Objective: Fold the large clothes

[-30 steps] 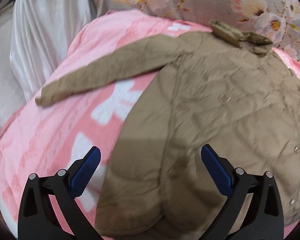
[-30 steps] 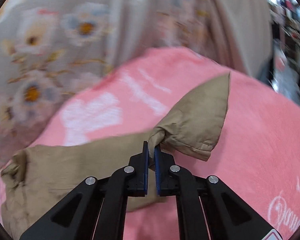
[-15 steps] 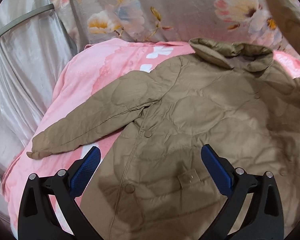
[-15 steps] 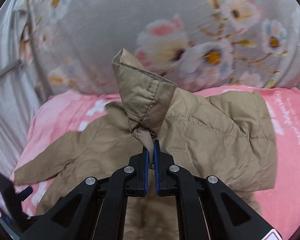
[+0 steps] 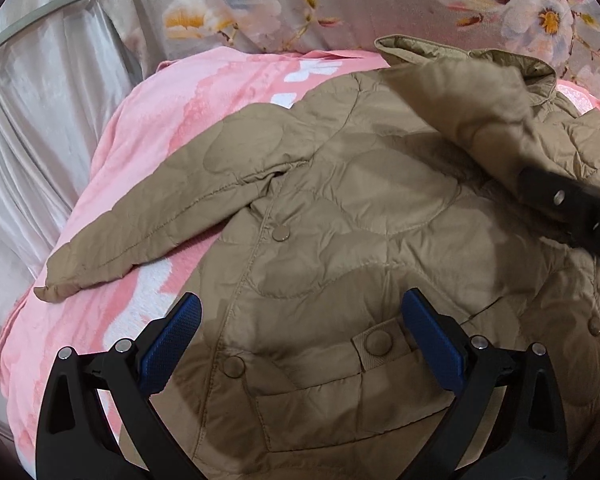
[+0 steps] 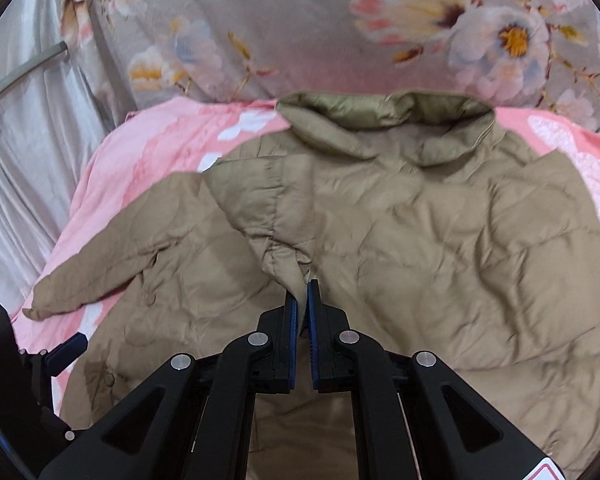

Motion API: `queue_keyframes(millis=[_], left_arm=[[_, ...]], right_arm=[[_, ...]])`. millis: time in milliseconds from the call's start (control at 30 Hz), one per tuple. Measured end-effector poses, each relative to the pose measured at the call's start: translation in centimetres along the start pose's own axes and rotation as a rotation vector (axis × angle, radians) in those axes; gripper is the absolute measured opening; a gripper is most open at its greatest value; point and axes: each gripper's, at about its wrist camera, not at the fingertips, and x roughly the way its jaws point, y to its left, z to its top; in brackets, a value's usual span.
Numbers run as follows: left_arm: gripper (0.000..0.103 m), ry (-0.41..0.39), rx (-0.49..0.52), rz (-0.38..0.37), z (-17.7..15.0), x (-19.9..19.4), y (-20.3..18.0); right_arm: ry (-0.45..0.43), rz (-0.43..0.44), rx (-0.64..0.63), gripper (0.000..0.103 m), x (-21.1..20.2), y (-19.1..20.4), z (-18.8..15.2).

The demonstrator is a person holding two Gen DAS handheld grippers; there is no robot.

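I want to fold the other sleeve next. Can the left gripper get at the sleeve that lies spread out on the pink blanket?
Probably yes. The left gripper is open and holds nothing, and the spread sleeve lies uncovered on the pink blanket, off to its left with nothing between.

Light: soft, even, indoor.
Shadows: dark patches on jacket [image 5: 340, 208] near the lens.
Blur: folded sleeve [image 6: 260, 200] smeared.
Edges: fisheye-bent, black corners.

Tan quilted jacket [image 5: 360, 208] lay front-up on pink blanket [image 5: 148, 128], collar toward blanket's far edge. One sleeve [image 5: 148, 220] stretched sideways over blanket; other sleeve [image 6: 260, 208] lay folded across chest.
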Motion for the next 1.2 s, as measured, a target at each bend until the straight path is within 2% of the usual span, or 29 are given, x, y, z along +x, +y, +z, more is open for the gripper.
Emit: queue_keyframes(millis=[233, 300, 333, 367, 467, 600, 667, 767, 800, 900, 967, 1000, 1033, 1067, 1167, 1200], left_arm=[[0.098, 0.039, -0.016, -0.021, -0.2, 0.9, 0.4], [0.098, 0.053, -0.030, -0.049, 0.0, 0.9, 0.8], [0.098, 0.059, -0.035, -0.066, 0.1, 0.8, 1.1], [0.098, 0.065, -0.041, -0.086, 0.2, 0.7, 1.4], [0.098, 0.081, -0.071, -0.184, 0.6, 0.0, 2.4], [0.098, 0.132, -0.179, -0.411, 2.3, -0.2, 3.0], [0.098, 0.170, -0.224, -0.484, 3.4, 0.6, 2.1], [0.097, 0.233, -0.252, -0.531, 5.1, 2.3, 0.0], [0.095, 0.246, -0.263, -0.531, 5.7, 2.8, -0.5], [0.064, 0.226, -0.250, -0.519, 7.5, 2.9, -1.8], [0.037, 0.205, -0.219, -0.482, 8.8, 2.8, -2.5], [0.027, 0.185, -0.201, -0.454, 9.4, 2.6, -2.9], [0.013, 0.170, -0.189, -0.431, 10.0, 2.7, -2.9], [0.012, 0.150, -0.176, -0.410, 10.6, 2.5, -3.0], [0.010, 0.085, -0.166, -0.386, 12.6, 1.8, -2.3], [0.010, 0.049, -0.163, -0.356, 13.0, 1.4, -1.6]], right_arm=[[0.031, 0.011, -0.011, 0.015, -0.4, 0.6, -1.1], [0.026, 0.038, 0.006, 0.033, -1.8, 0.2, -1.6], [0.007, 0.052, 0.014, 0.052, -2.9, -0.1, -1.9], [-0.020, 0.054, 0.018, 0.063, -4.1, -0.5, -2.3], [-0.098, 0.020, 0.043, 0.067, -8.4, -3.0, -3.5], [-0.141, -0.055, 0.175, 0.069, -11.1, -9.3, -3.8], [-0.144, -0.077, 0.285, 0.069, -11.1, -13.2, -3.7], [-0.137, -0.032, 0.515, 0.069, -9.9, -19.4, -3.9], [-0.133, -0.015, 0.562, 0.069, -9.5, -20.5, -3.9], [-0.121, 0.034, 0.682, 0.061, -7.6, -23.5, -3.5], [-0.103, 0.045, 0.727, 0.044, -5.9, -24.7, -2.9], [-0.099, 0.046, 0.734, 0.039, -5.3, -25.0, -2.4], [-0.097, 0.033, 0.730, 0.027, -4.5, -25.2, -1.8], [-0.094, 0.013, 0.712, 0.013, -4.0, -25.1, -1.1], [-0.175, 0.004, 0.625, 0.008, -5.3, -23.4, 0.7], [-0.205, -0.002, 0.567, 0.008, -6.1, -22.3, 1.3]])
